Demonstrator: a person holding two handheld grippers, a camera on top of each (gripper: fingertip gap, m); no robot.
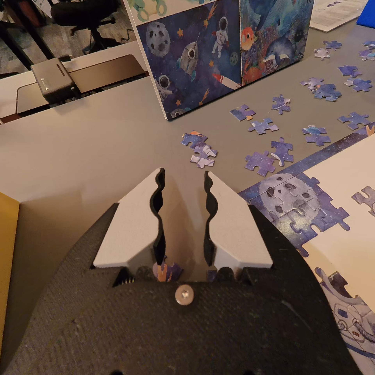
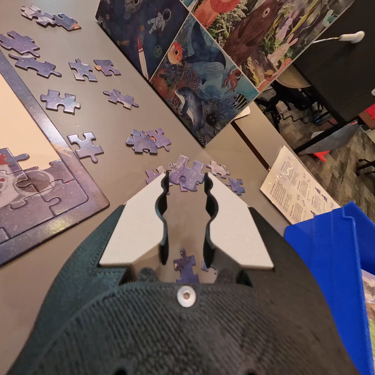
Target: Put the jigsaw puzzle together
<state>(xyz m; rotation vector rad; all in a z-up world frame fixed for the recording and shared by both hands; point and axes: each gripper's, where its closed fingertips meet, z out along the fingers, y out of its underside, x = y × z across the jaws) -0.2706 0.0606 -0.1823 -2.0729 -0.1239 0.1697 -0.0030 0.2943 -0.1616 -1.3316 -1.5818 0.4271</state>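
Observation:
My left gripper point(image 1: 183, 170) is open and empty above bare grey table point(image 1: 101, 152). The nearest loose pieces point(image 1: 199, 149) lie just beyond its right fingertip. The puzzle board point(image 1: 334, 182), with a joined moon section point(image 1: 294, 205), lies to its right. My right gripper point(image 2: 185, 174) is shut on a purple star-speckled puzzle piece point(image 2: 187, 175) that spans from pad to pad at the fingertips, over a small cluster of pale purple pieces point(image 2: 218, 169). The board point(image 2: 40, 192) lies to its left.
A picture box stands upright at the back point(image 1: 203, 60), point(image 2: 182, 71). Several loose purple pieces lie scattered point(image 1: 284, 129), point(image 2: 60, 101). A blue bin point(image 2: 334, 253) and a laminated sheet point(image 2: 294, 186) are at the right. A black device point(image 1: 54, 81) sits at the far left edge. My hands' fingertips stand some 35 centimeters from each other.

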